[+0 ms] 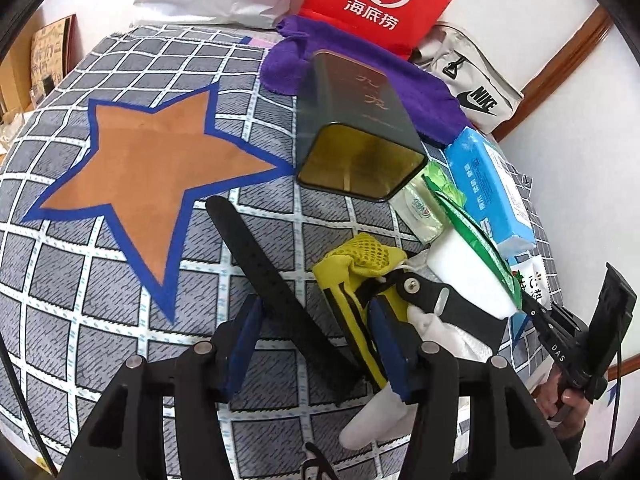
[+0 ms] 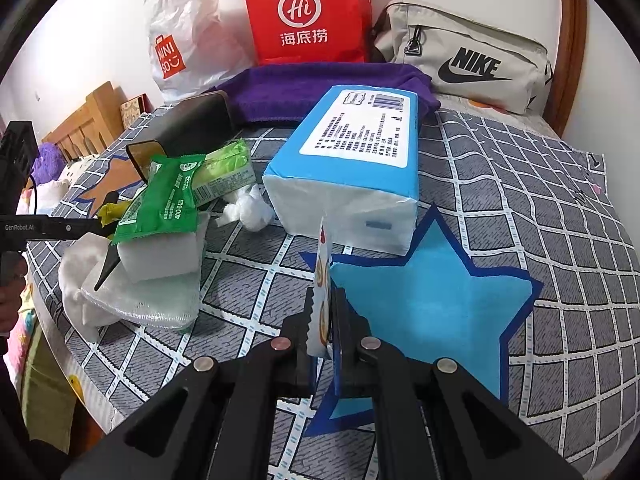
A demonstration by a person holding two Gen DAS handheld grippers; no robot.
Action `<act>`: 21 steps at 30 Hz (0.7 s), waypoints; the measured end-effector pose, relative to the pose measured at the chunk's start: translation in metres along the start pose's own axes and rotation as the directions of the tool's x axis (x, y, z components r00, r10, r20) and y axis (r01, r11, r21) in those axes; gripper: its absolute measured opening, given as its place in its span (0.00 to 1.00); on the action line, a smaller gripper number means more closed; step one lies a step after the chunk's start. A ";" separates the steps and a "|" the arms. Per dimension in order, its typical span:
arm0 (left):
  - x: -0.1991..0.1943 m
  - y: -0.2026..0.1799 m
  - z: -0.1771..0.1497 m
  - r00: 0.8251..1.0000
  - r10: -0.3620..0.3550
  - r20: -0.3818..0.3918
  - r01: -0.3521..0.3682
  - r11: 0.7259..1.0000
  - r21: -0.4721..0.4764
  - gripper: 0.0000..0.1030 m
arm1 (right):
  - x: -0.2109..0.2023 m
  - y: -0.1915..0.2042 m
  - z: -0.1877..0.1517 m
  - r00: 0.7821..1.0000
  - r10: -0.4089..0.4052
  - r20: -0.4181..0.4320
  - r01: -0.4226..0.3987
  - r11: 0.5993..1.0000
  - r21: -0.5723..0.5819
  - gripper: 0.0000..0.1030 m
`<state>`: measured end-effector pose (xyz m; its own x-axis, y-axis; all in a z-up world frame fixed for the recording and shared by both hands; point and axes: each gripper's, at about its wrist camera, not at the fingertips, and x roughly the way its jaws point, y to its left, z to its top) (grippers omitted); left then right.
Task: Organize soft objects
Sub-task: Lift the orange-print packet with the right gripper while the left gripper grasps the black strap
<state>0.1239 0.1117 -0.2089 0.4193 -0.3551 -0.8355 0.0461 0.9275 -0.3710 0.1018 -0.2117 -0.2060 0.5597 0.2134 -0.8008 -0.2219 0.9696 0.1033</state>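
Right wrist view: the bed carries the blue tissue pack beside a blue star; the right claw is clamped on a thin flat packet. Left wrist view: the left claw stands partly open around a black strap, yellow fabric touching its right pad.

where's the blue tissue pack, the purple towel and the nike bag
blue tissue pack (image 2: 356, 128): right wrist view, its top label
purple towel (image 2: 280, 88): right wrist view, its flat top
nike bag (image 2: 472, 64): right wrist view, its logo side
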 end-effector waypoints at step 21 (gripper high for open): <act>0.021 -0.032 0.009 0.931 0.364 0.034 -0.366 0.927 0.081 0.23 | 0.007 0.004 0.006 0.999 -0.034 -0.018 0.033 0.998 -0.048 0.07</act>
<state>0.1395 0.0755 -0.2112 0.4380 0.0111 -0.8989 -0.0368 0.9993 -0.0056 0.1095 -0.2057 -0.2081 0.5525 0.1784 -0.8142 -0.2414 0.9692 0.0486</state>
